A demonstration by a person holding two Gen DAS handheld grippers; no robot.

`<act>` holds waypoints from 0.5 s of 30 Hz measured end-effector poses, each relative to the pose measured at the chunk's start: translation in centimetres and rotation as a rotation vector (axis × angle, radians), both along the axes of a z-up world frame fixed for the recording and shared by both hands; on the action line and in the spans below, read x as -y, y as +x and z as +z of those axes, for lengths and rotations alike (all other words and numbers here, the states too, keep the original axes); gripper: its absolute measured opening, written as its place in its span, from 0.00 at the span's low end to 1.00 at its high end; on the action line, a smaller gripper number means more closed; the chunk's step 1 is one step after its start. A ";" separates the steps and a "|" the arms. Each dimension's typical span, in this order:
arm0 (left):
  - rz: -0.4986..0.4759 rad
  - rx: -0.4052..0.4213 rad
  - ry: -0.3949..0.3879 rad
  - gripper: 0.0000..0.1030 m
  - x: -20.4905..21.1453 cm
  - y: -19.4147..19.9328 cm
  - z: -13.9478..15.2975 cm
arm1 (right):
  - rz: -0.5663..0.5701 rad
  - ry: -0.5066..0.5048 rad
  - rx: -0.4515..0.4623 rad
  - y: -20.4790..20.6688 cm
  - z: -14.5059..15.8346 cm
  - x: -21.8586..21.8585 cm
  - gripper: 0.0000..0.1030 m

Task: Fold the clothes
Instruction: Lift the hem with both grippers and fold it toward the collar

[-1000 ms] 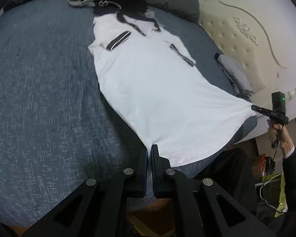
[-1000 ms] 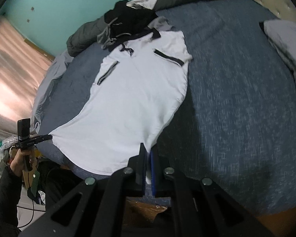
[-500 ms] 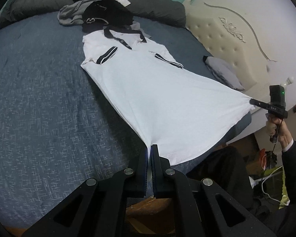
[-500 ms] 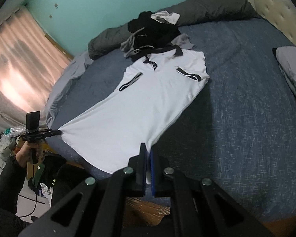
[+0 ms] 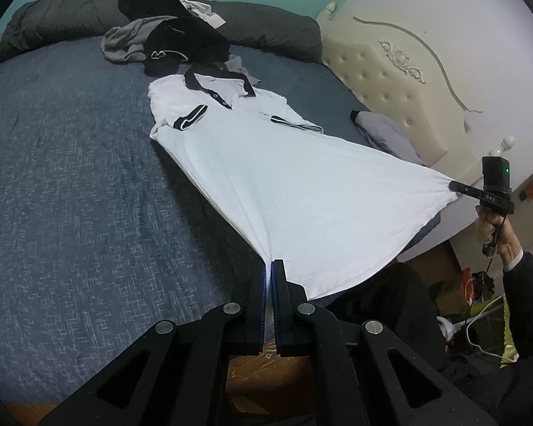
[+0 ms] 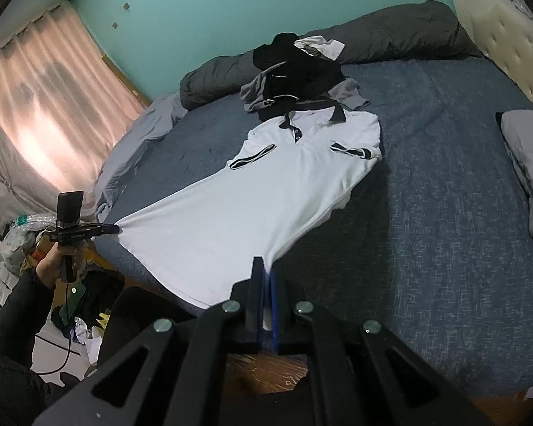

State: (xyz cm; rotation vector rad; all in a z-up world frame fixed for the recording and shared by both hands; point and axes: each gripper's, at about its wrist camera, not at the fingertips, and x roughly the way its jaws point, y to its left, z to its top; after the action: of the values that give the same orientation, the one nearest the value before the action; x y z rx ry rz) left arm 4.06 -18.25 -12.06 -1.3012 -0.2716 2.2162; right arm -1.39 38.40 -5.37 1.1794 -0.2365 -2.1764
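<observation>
Two grippers, left gripper (image 5: 268,266) and right gripper (image 6: 264,266), each clamp one white polo shirt's (image 5: 284,177) hem.

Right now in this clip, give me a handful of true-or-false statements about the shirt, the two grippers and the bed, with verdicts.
1. Both grippers are shut on the hem of the white polo shirt. True: the left gripper and the right gripper each pinch a bottom corner.
2. The shirt is already folded in half. False: it lies spread full length, stretched between the grippers.
3. The shirt's collar is dark. True.
4. The pile of dark clothes lies near the hem. False: it lies beyond the collar.
5. The blue bedspread lies under the shirt. True.
</observation>
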 end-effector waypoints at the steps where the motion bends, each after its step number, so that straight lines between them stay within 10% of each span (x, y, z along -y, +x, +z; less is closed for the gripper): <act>1: -0.002 -0.002 0.002 0.03 0.1 0.1 0.2 | 0.005 0.000 0.000 0.2 0.2 0.0 0.02; 15: -0.033 -0.028 -0.007 0.03 0.1 1.9 2.3 | 0.050 0.032 0.004 2.3 2.3 -0.4 0.02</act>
State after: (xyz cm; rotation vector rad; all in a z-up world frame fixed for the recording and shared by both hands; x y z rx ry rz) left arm 6.00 -18.39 -9.79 -1.2677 -0.2309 2.2081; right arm 0.95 38.80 -3.03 1.1950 -0.1728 -2.1421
